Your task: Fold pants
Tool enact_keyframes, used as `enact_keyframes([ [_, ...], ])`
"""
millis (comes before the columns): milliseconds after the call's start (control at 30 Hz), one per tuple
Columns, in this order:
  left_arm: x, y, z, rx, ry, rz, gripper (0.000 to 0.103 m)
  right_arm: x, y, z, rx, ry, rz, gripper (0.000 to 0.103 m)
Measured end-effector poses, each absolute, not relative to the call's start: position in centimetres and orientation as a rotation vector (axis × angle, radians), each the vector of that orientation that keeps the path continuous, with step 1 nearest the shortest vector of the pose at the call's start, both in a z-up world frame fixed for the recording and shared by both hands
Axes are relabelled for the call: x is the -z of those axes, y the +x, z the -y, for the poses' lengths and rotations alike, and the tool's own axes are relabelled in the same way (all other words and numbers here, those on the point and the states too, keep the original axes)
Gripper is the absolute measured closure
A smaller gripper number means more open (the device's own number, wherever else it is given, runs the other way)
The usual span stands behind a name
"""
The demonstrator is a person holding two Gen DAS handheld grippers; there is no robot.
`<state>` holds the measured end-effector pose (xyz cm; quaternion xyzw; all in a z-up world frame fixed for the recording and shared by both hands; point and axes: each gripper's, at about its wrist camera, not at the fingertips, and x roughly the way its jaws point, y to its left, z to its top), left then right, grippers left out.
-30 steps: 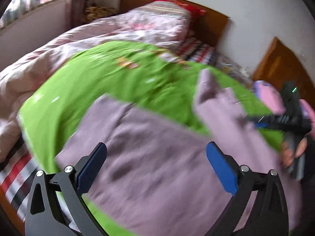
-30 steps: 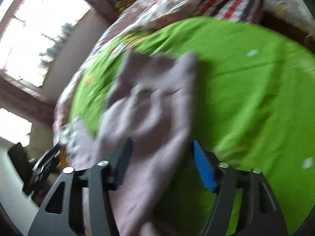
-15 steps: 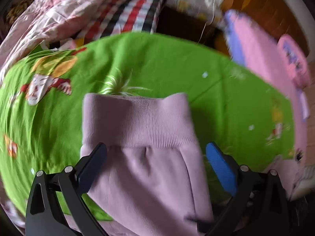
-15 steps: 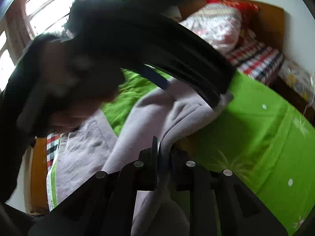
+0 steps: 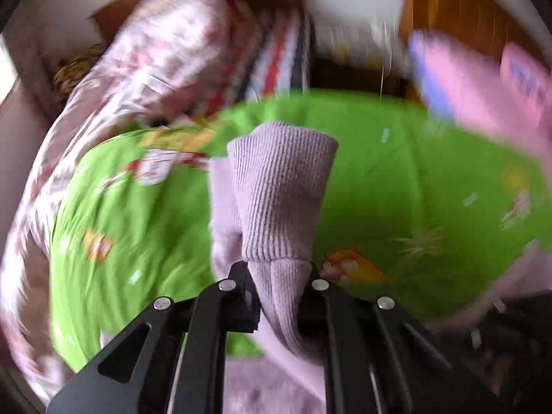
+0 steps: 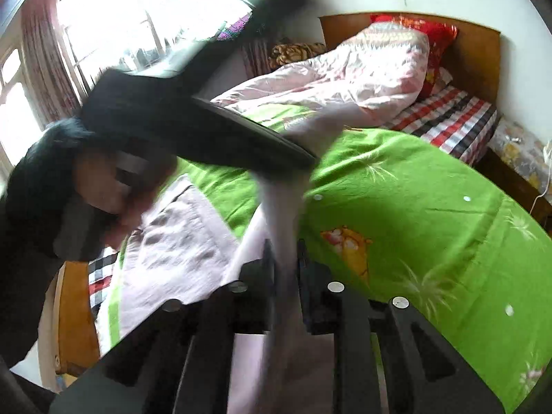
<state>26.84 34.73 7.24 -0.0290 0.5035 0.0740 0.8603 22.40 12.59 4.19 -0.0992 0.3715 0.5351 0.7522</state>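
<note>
Pale lilac pants lie on a green cartoon-print blanket (image 5: pixel 396 186). In the left wrist view my left gripper (image 5: pixel 279 276) is shut on the pants' ribbed waistband (image 5: pixel 279 186), which stands up bunched between the jaws. In the right wrist view my right gripper (image 6: pixel 284 258) is shut on a lifted, blurred fold of the pants (image 6: pixel 281 207). The rest of the pants (image 6: pixel 179 238) lies spread on the blanket (image 6: pixel 414 207) to the left. The left gripper's black body (image 6: pixel 193 131) reaches across the view above the cloth.
A pink floral quilt (image 6: pixel 345 72) is heaped at the bed's far side, by a red pillow (image 6: pixel 431 34) and wooden headboard (image 6: pixel 479 51). A checked sheet (image 6: pixel 448 117) shows beside the blanket. Pink items (image 5: pixel 483 86) lie at the right. Windows are behind.
Both grippers were open a second ago. The right one shut on the pants first; the left has since shut on the waistband, and both hold cloth lifted.
</note>
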Motion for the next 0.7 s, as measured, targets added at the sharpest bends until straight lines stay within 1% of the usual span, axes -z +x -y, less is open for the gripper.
enact_keyframes([
  [33,-8.8,23.8,-36.2,-0.157,-0.128,-0.988,0.092,-4.7,21.7,-11.8,-1.185,-0.199,-0.801,0.042],
  [67,-9.9,21.3,-37.4,-0.161,-0.180,-0.937,0.092,-5.2,20.6,-10.8,-1.209,-0.168,-0.786,0.021],
  [100,-11.0,18.4,-38.9,-0.159,-0.238,-0.888,0.092,-5.5,19.7,-9.9,-1.223,-0.139,-0.772,0.004],
  [167,-12.0,12.7,-42.1,-0.154,-0.355,-0.810,0.091,-6.1,18.0,-8.2,-1.267,-0.094,-0.761,0.004],
  [200,-11.8,10.4,-43.5,-0.154,-0.397,-0.792,0.088,-6.1,17.0,-7.6,-1.266,-0.099,-0.771,0.004],
  [233,-11.0,8.5,-44.9,-0.156,-0.439,-0.792,0.079,-6.1,16.0,-7.1,-1.250,-0.111,-0.775,0.004],
  [267,-9.4,6.1,-46.9,-0.158,-0.521,-0.793,0.067,-6.0,15.3,-6.6,-1.244,-0.112,-0.782,0.004],
  [300,-7.6,4.7,-48.4,-0.159,-0.583,-0.793,0.058,-5.8,14.8,-6.3,-1.247,-0.109,-0.790,0.004],
  [333,-4.7,3.1,-50.1,-0.166,-0.655,-0.811,0.044,-5.4,13.8,-5.6,-1.245,-0.108,-0.799,0.004],
  [433,1.0,0.7,-52.6,-0.167,-0.804,-0.836,0.043,-4.4,11.7,-4.9,-1.197,-0.139,-0.812,0.004],
  [467,2.4,-0.1,-53.3,-0.133,-0.855,-0.792,0.043,-4.1,11.1,-4.7,-1.187,-0.143,-0.821,0.005],
  [500,2.7,-0.8,-53.6,-0.109,-0.889,-0.742,0.043,-3.8,10.4,-4.3,-1.178,-0.150,-0.820,0.007],
  [567,2.6,-1.9,-54.0,-0.087,-0.953,-0.665,0.040,-3.4,8.8,-4.1,-1.146,-0.213,-0.799,0.013],
  [600,2.3,-2.3,-53.9,-0.103,-0.952,-0.645,0.040,-3.0,7.8,-4.2,-1.115,-0.269,-0.785,0.020],
  [633,1.7,-2.7,-53.6,-0.146,-0.932,-0.633,0.040,-2.8,7.3,-4.1,-1.102,-0.295,-0.777,0.024],
  [667,0.6,-3.6,-52.8,-0.223,-0.881,-0.612,0.040,-2.5,6.5,-4.0,-1.096,-0.330,-0.767,0.026],
  [700,-0.7,-4.5,-51.6,-0.278,-0.823,-0.584,0.040,-2.1,5.9,-3.8,-1.101,-0.354,-0.764,0.031],
])
